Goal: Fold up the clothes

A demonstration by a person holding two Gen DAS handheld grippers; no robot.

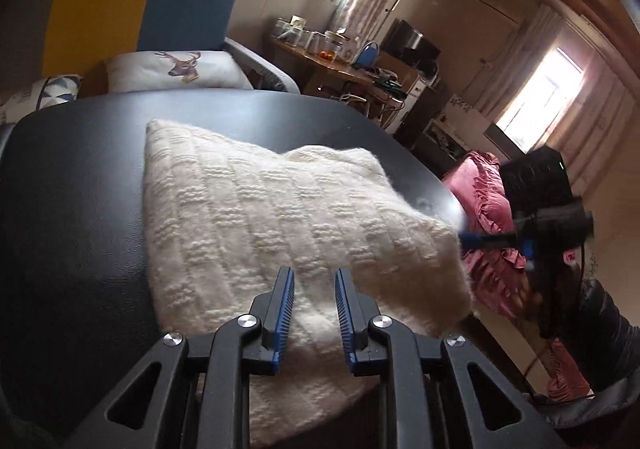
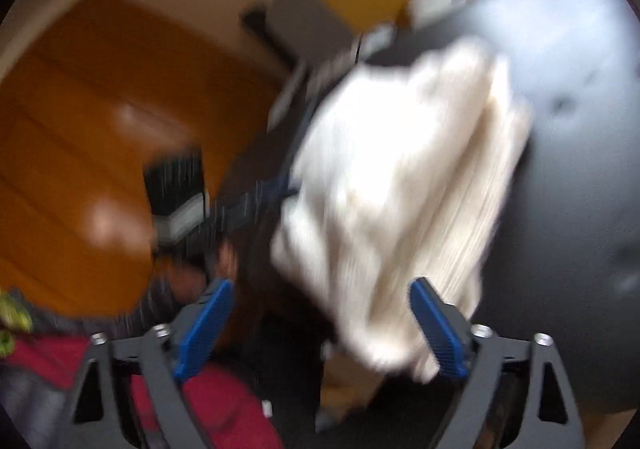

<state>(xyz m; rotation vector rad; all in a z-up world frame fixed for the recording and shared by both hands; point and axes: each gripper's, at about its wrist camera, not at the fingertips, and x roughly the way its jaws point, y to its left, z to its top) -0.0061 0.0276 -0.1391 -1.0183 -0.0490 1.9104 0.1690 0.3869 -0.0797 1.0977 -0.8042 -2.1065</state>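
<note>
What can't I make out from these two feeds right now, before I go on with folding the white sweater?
- Right wrist view: motion blur smears everything; the white sweater has no readable folds or edges.
- Left wrist view: the sweater's near edge is hidden behind the left gripper.
- Left wrist view: the right gripper is blurred at the sweater's right corner; contact is unclear.
- Neither view shows sleeves or collar.
- Left wrist view: items on the far wooden table are too small.

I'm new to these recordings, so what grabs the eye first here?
A fluffy cream knitted sweater, folded on the black table, fills the middle. The open left gripper hovers over its near edge. Behind stands a yellow-and-blue sofa; the right wrist view is heavily blurred.
</note>
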